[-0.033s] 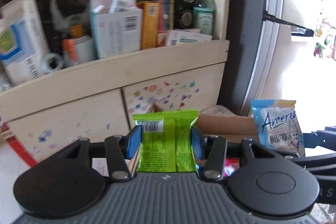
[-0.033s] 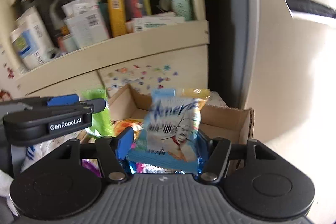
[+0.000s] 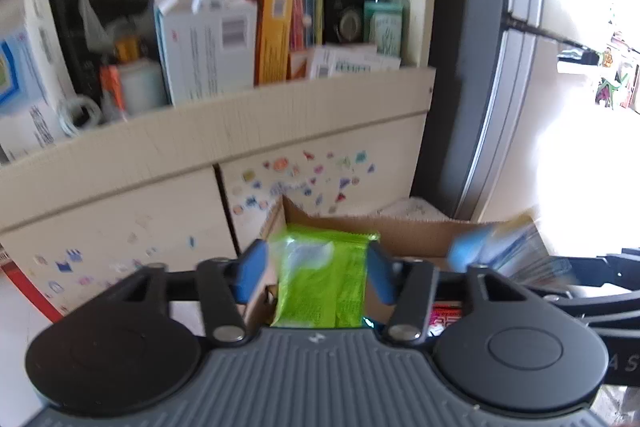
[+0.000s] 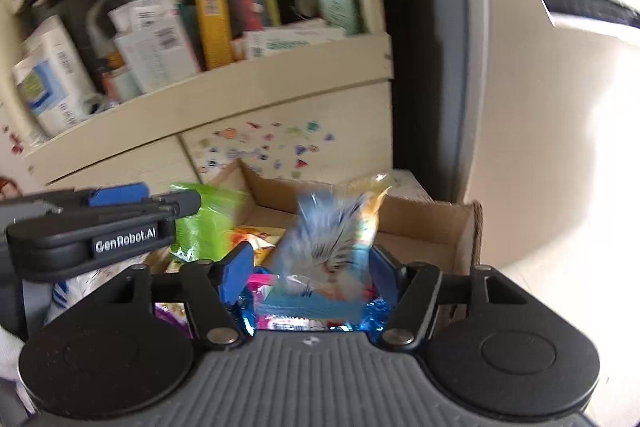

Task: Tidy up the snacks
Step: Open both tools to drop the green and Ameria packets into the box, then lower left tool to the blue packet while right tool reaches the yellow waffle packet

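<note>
Above the box [image 3: 404, 235] both hand-held grippers are opening: left hand-held gripper [image 3: 318, 273] frees the green pack [image 3: 320, 287], right hand-held gripper [image 4: 310, 277] the blue pack [image 4: 324, 247]. We judge both light, crinkly, slippery; pinch the sealed edges.

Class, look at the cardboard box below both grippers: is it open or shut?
Open. The cardboard box shows its inside walls, with snack packets lying in it.

The open box [image 4: 424, 227] at lower centre has bare room on its right side; packets [image 4: 256, 239] fill its left. A cabinet [image 3: 320, 183] closes off the far side just behind it, and a dark post [image 4: 420, 67] stands at upper right.
</note>
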